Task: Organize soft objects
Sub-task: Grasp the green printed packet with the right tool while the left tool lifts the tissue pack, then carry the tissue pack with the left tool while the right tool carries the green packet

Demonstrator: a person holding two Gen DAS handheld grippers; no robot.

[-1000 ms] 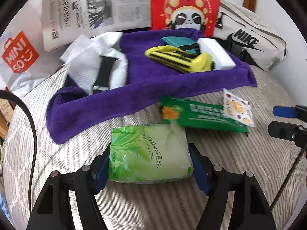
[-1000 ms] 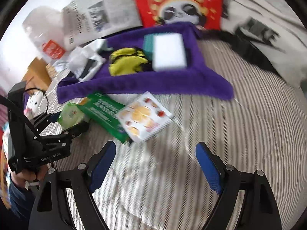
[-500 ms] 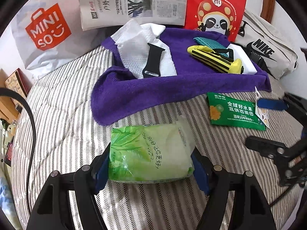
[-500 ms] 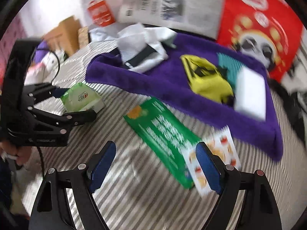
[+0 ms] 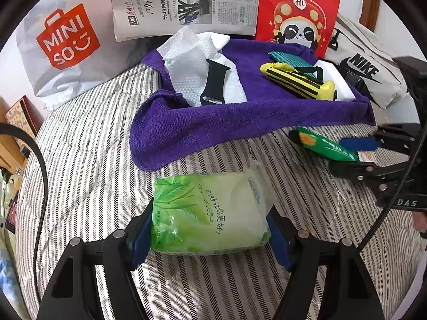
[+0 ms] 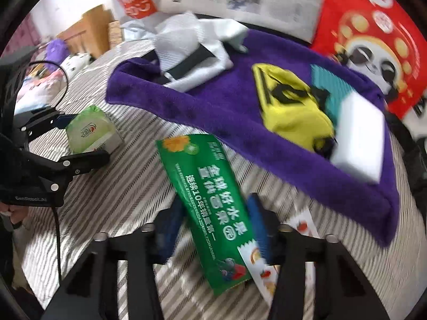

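My left gripper (image 5: 208, 237) is shut on a green tissue pack (image 5: 208, 213), held over the striped bed (image 5: 93, 160); the pack also shows in the right wrist view (image 6: 90, 130). My right gripper (image 6: 213, 229) has closed on a green packet (image 6: 210, 208), with a white fruit-print packet (image 6: 304, 224) under its right side. In the left wrist view the right gripper (image 5: 355, 154) holds the green packet (image 5: 325, 146) just off the purple towel (image 5: 240, 117). The towel carries a white cloth (image 5: 192, 64), a black watch strap (image 5: 214, 82), a yellow pouch (image 5: 299, 82), a teal item (image 5: 285, 58) and a white sponge (image 6: 360, 144).
A Miniso bag (image 5: 66, 45), a newspaper (image 5: 184, 2) and a red panda bag (image 5: 299, 13) stand against the wall behind the towel. A grey Nike bag (image 5: 365, 66) lies at the right. A wooden box (image 5: 18, 117) sits off the bed's left edge.
My right gripper has moved in and its jaws have closed around the green packet. My left gripper keeps the tissue pack and has drawn back and left from the towel.
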